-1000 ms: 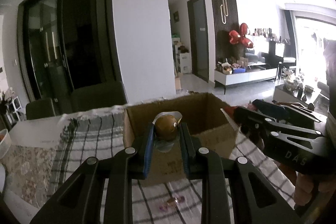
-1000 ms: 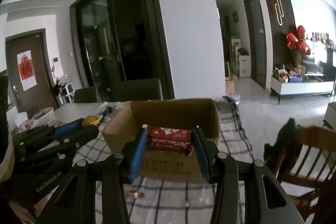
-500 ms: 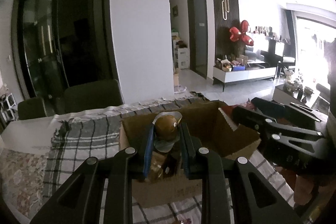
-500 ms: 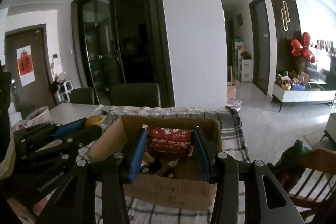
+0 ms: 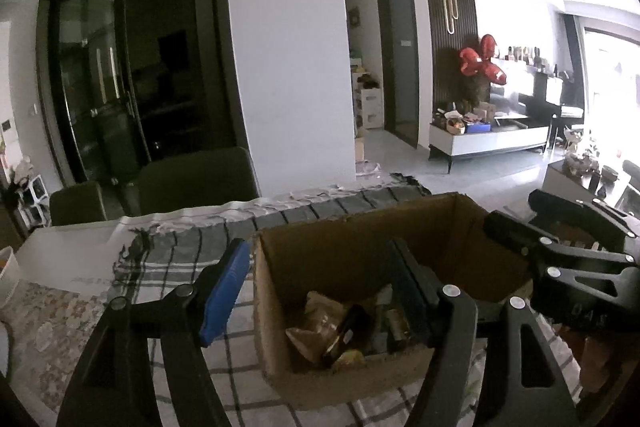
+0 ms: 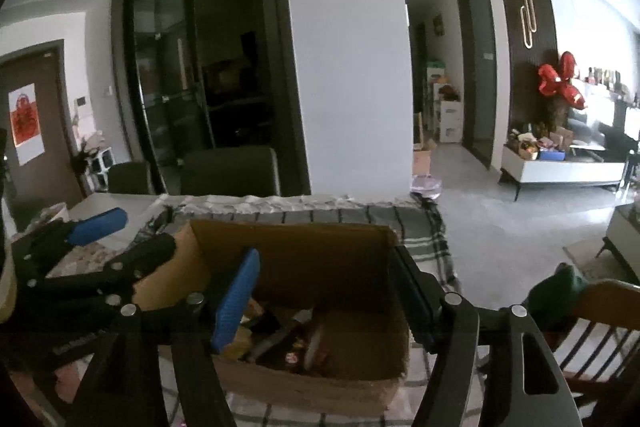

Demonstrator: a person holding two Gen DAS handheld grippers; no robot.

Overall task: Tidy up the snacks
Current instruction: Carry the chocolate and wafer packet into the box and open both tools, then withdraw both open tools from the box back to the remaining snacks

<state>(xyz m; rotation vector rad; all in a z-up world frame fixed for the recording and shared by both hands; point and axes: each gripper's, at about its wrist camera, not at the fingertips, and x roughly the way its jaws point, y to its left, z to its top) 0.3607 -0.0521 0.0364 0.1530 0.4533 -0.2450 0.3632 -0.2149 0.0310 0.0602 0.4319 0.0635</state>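
Cardboard sets the danger in the left wrist view: the open cardboard box [image 5: 360,291] sits on the plaid cloth [image 5: 176,259] over the bench, and the left tongs [image 5: 320,295] stand wide apart and empty, straddling the box's near-left corner, with the blue-padded finger [image 5: 224,291] outside the wall and the dark finger down inside, just above the snacks [image 5: 332,331]. The snacks lie heaped in the bottom of the box, wrapped packets and what looks like a dark bottle, though the dim interior hides their exact kinds. Pulling back carelessly could hook the inner finger on the wall, I judge, and drag or tip the light box across the loose cloth. The right tongs [image 5: 560,255] reach in from the right over the far rim, near enough that the two tools could knock together. In the right wrist view the right tongs [image 6: 324,303] are likewise spread and hold nothing, their blue-padded finger [image 6: 236,299] inside the cardboard box [image 6: 320,379] above the snacks [image 6: 280,339] and the other finger at the right wall. A sideways pull there would likely catch that wall or buckle it. The left tongs [image 6: 96,251] hover at the box's left corner, so crossing paths on withdrawal is the main risk. The cloth hangs over the bench's far edge, and a tug on it could shift the box toward that drop. A wooden chair [image 6: 600,323] stands close on the right, where an outward swing might strike it.
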